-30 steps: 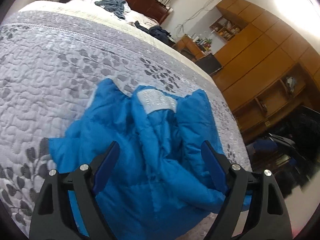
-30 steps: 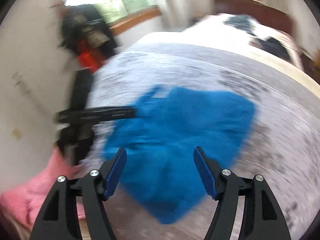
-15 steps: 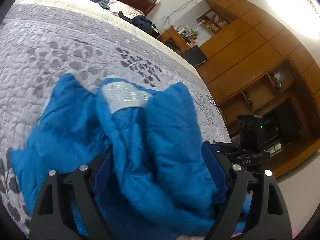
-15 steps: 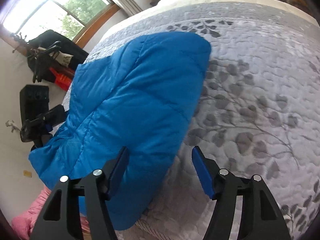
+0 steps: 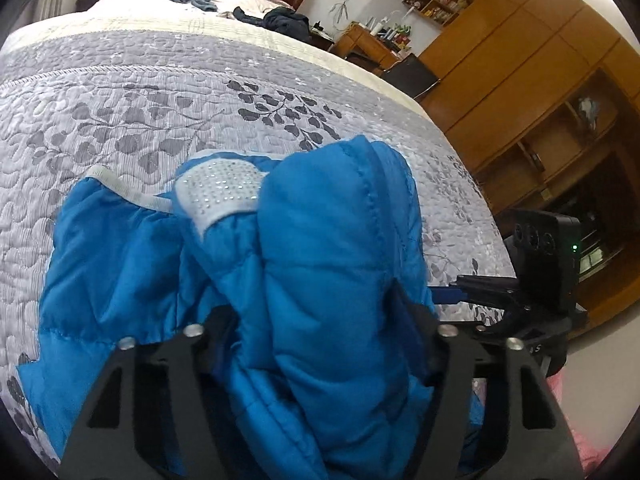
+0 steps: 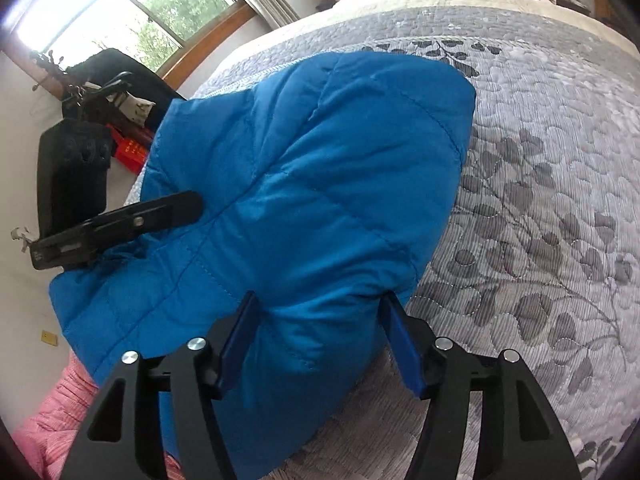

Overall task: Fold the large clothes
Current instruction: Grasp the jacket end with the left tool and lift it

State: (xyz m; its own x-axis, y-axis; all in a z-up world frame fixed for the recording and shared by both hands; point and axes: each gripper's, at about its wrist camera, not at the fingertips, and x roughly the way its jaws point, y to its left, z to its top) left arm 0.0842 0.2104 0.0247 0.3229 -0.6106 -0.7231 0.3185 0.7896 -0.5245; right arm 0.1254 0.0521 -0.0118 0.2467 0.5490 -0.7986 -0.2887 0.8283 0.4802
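Folding is looking like the step in hand, with both grippers taking hold of the jacket (image 5: 320, 280) near the bed's (image 5: 160, 92) edge. The left gripper (image 5: 320, 340) is straddling a thick bunched fold, its fingers (image 5: 408, 320) pressing into the padding on either side, though whether they are truly pinching it is hard to tell because the fabric is hiding the tips. The right gripper (image 6: 320, 336) is sitting with its jaws spread around the jacket's near corner, the blue pads (image 6: 404, 348) touching or just beside the cloth and not yet closing. To do this well, each gripper is probably needing a firm bite on a full layer, not on a loose pucker, before any lifting, and the two should be moving together so that the slippery quilted shell is not sliding out on one side. The jacket is a bright blue puffer with stitched quilting, a pale mesh patch (image 5: 220, 192) showing at the collar and pale trim along an edge. It is lying crumpled and partly doubled over on the grey leaf-patterned quilt (image 6: 540, 200), close to the near edge, with its far end resting on the bed.
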